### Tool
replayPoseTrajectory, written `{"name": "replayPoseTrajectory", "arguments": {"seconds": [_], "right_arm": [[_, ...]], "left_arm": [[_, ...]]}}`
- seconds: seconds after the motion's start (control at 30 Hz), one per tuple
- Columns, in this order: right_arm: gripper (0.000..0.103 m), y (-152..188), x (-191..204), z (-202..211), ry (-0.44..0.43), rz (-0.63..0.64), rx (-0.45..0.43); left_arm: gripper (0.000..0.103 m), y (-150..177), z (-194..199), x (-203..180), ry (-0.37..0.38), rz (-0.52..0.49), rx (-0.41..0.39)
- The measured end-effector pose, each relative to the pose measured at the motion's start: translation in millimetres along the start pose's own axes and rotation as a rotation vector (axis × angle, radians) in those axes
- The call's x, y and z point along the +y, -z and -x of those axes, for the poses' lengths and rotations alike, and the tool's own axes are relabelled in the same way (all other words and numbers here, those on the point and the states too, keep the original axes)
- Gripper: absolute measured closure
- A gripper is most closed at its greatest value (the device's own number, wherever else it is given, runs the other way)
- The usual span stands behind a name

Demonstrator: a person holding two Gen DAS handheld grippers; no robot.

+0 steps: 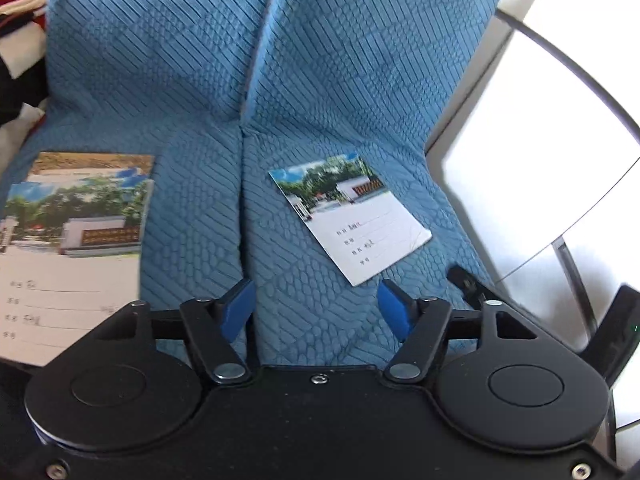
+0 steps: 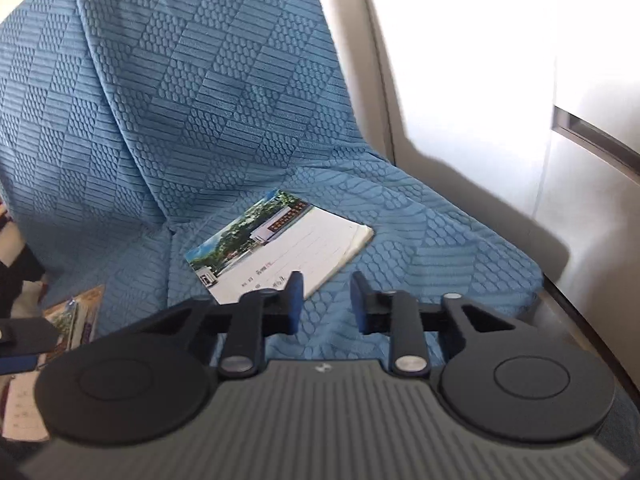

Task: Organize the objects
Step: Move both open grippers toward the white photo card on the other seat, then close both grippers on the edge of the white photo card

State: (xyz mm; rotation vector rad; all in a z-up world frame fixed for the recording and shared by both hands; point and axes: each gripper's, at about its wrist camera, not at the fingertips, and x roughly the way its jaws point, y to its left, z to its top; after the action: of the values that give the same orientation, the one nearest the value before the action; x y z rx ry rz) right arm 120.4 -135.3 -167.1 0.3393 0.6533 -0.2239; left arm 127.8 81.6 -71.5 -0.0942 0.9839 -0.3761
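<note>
- We see a blue textured sofa cover (image 1: 192, 80) filling both views.
- At lower left of the left wrist view, a stack of notebooks (image 1: 72, 240) with photo covers.
- Mid-frame lies a lone notebook (image 1: 352, 216), white lower half with handwritten lines.
- Our left tongs (image 1: 316, 312) stand apart, empty.
- Our right tongs (image 2: 326, 300) are narrowly parted, gripping nothing.

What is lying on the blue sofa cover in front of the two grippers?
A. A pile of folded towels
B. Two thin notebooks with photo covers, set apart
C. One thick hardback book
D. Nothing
B: one notebook lies on the right-hand seat of the blue sofa cover, and a second notebook lies apart on the left.
</note>
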Motion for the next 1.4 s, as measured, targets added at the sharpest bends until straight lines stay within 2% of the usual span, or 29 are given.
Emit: {"name": "replayPoseTrajectory", "arguments": {"seconds": [0.13,0.17,0.2,0.43,0.53,0.7,0.97,1.13,1.4], "right_arm": [[0.081,-3.2,-0.2,-26.0,-0.044,-0.037,0.047],[0.087,-3.2,-2.3,-33.7,-0.056,-0.062,0.068],[0.089,-2.9,-3.8,-40.1,-0.056,-0.083,0.087],[0.089,-6.6,-12.9,-63.3,-0.046,-0.170,0.104],[0.089,-5.2,-12.2,-74.5,-0.026,-0.148,0.112],[0.094,-5.7,-14.7,-91.8,-0.016,-0.126,0.144],[0.095,-2.8,-20.7,-114.4,-0.020,-0.137,0.210],[0.095,-2.6,-19.1,-115.3,-0.023,-0.128,0.206],[0.099,-2.2,-30.2,-117.4,-0.063,-0.234,0.215]], "left_arm": [[0.051,-2.9,-27.5,-1.9,0.023,0.030,0.051],[0.051,-2.8,-34.5,-1.3,0.028,0.047,0.060],[0.052,-3.1,-41.6,-0.9,0.037,0.064,0.070],[0.064,-7.7,-91.5,4.2,0.102,0.135,0.149],[0.072,-10.8,-109.2,6.7,0.128,0.156,0.167],[0.077,-16.9,-138.7,11.9,0.178,0.190,0.215],[0.078,-18.5,-168.1,17.2,0.216,0.216,0.262],[0.078,-17.2,-181.7,23.0,0.269,0.265,0.287],[0.078,-23.5,-196.3,28.8,0.344,0.337,0.321]]}}
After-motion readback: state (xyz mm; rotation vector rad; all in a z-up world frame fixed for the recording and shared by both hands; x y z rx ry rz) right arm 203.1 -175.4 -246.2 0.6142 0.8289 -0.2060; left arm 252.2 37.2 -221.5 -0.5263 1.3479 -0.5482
